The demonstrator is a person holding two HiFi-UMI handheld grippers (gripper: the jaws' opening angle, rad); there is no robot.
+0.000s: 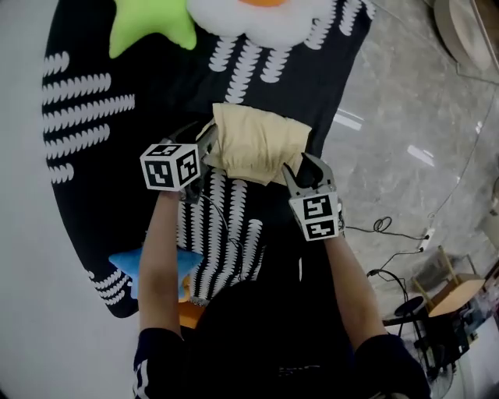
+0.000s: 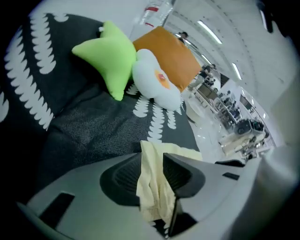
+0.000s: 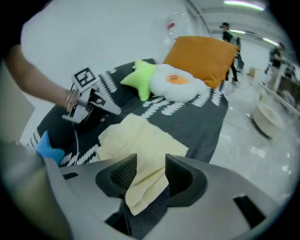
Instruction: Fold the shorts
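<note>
The pale yellow shorts (image 1: 257,144) lie folded into a thick pad on the black mat (image 1: 93,195) with white marks. My left gripper (image 1: 207,152) is at their left edge. In the left gripper view a bunched fold of the shorts (image 2: 151,192) stands up and fills the gap of the left gripper (image 2: 152,173), with both pads against it. My right gripper (image 1: 308,167) is at the near right corner. In the right gripper view a corner of the shorts (image 3: 140,145) lies loose in the gap of the right gripper (image 3: 151,176), with dark mat showing beside it.
A green star cushion (image 1: 152,27) and a white egg cushion (image 1: 265,15) sit at the mat's far end, with an orange pillow (image 3: 201,54) behind them. A blue toy (image 1: 129,269) lies near my left arm. Grey floor with cables (image 1: 382,226) is on the right.
</note>
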